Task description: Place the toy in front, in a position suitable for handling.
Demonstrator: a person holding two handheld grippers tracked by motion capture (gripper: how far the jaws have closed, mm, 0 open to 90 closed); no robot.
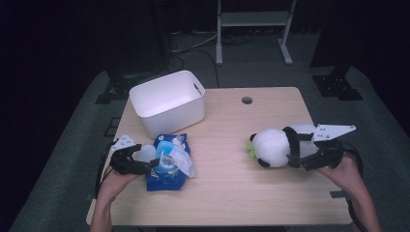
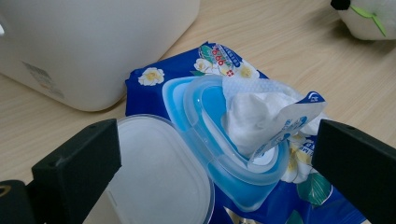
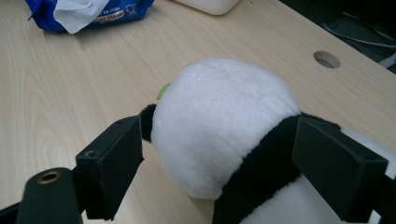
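A blue pack of wet wipes [image 1: 167, 164] lies at the table's left front. Its clear lid [image 2: 159, 172] is flipped open and a white wipe [image 2: 252, 112] sticks up out of the opening. My left gripper [image 1: 147, 162] is at the pack's left side, open, its jaws [image 2: 219, 154] wide on either side of the lid without pressing. A black-and-white panda plush [image 1: 273, 147] lies on the right. My right gripper [image 1: 302, 154] comes from its right, open, with the plush [image 3: 219, 121] between its jaws [image 3: 224, 163]; no squeeze shows.
A white plastic bin [image 1: 167, 101] stands just behind the wipes pack, close to the left gripper [image 2: 93, 46]. A round cable hole [image 1: 247, 100] is at the back of the wooden table [image 1: 232, 193]. A metal stand and cables sit on the floor beyond.
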